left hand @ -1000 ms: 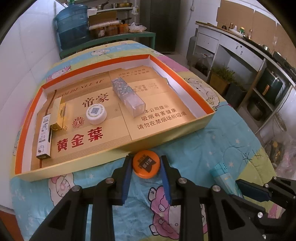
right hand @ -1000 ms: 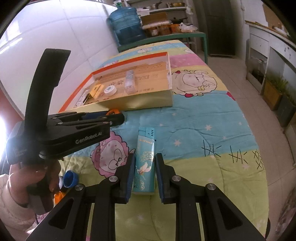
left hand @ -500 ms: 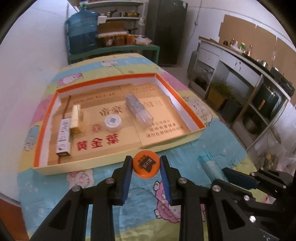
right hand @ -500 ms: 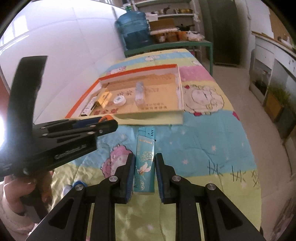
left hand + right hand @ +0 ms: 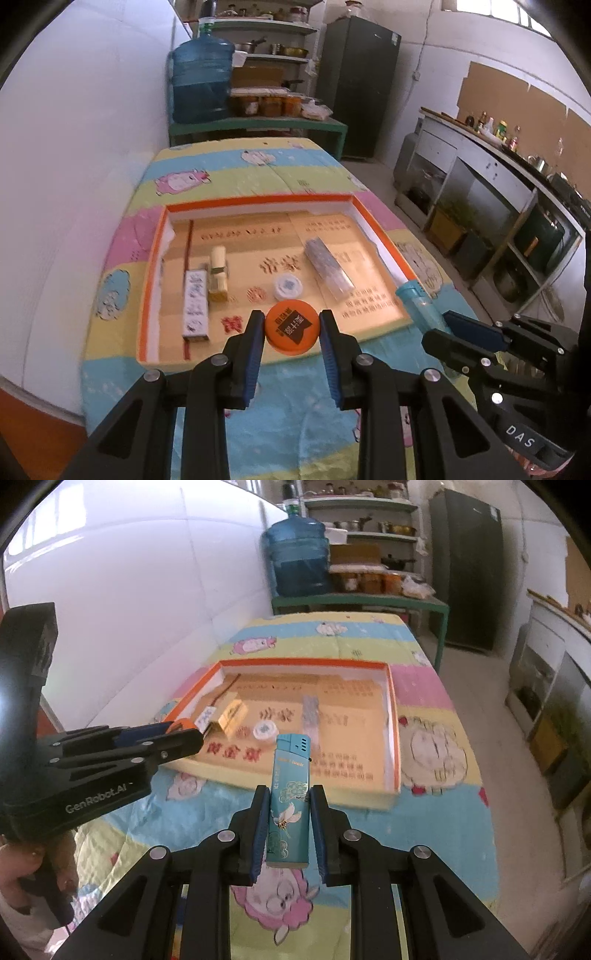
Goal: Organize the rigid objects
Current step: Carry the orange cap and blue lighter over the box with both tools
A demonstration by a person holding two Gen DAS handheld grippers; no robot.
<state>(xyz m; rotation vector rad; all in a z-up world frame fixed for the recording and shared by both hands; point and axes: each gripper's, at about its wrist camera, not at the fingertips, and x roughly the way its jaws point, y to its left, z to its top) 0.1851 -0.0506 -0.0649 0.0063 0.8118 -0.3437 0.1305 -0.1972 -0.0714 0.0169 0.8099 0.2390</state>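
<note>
My left gripper (image 5: 291,332) is shut on a round orange cap (image 5: 292,331) with a black label and holds it in the air over the near edge of the orange-rimmed cardboard tray (image 5: 155,258). My right gripper (image 5: 288,805) is shut on a teal lighter (image 5: 289,794) and holds it raised in front of the tray (image 5: 392,716). The lighter also shows in the left wrist view (image 5: 415,302). In the tray lie a clear long box (image 5: 328,269), a white round cap (image 5: 287,287), a yellow box (image 5: 218,273) and a white patterned box (image 5: 195,304).
The tray sits on a table with a colourful cartoon cloth (image 5: 295,424). A white wall (image 5: 74,147) runs along the left. A blue water jug (image 5: 201,85) and shelves stand behind the table. The left gripper's body (image 5: 92,768) crosses the right wrist view.
Both grippers have risen off the cloth with their objects and moved forward toward the tray. The orange cap and the lighter now hang above the tray's near edge.
</note>
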